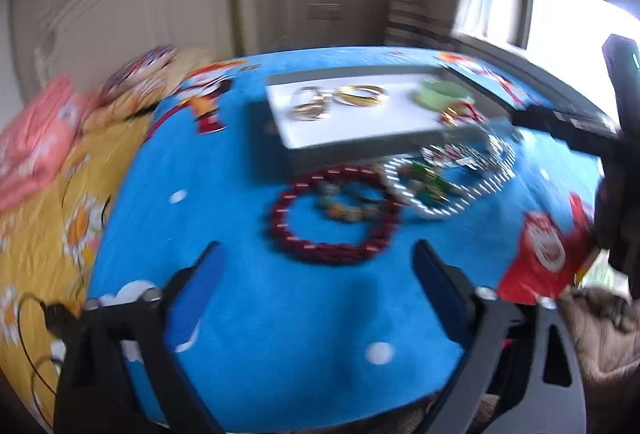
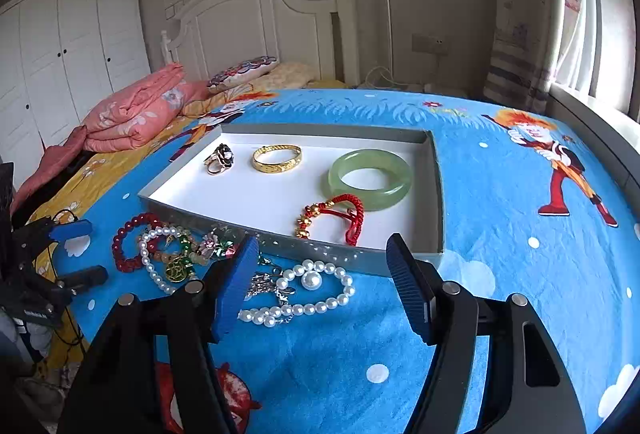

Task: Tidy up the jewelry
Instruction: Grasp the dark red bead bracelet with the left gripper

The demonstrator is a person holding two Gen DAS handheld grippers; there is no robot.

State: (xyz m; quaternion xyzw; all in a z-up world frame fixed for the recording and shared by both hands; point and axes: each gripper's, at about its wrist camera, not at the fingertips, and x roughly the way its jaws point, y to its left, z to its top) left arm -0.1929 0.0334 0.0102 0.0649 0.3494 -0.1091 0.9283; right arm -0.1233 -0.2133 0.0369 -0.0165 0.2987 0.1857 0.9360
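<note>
Your jewelry is split between the shallow grey box (image 2: 436, 169) and the blue blanket (image 2: 500, 234) in front of it. In the box lie a green jade bangle (image 2: 372, 179), a gold bangle (image 2: 277, 157), a red cord bracelet with gold beads (image 2: 332, 218) and a cluster of rings (image 2: 219, 158) whose count you cannot make out. Just outside the box's near wall sits a tangle: a red bead bracelet (image 2: 130, 246), a pearl strand (image 2: 304, 294), a green pendant (image 2: 178, 268) and smaller pieces too knotted to separate.

Your right gripper (image 2: 320, 274) hangs over the pearl strand with jaws wide apart, holding nothing; its left finger (image 2: 236, 286) hides part of the tangle.

The left wrist view is motion-blurred. Your left gripper (image 1: 316, 274) is also spread wide and empty, near the red bead bracelet (image 1: 332, 213). The box (image 1: 280, 137) beyond is smeared there.
</note>
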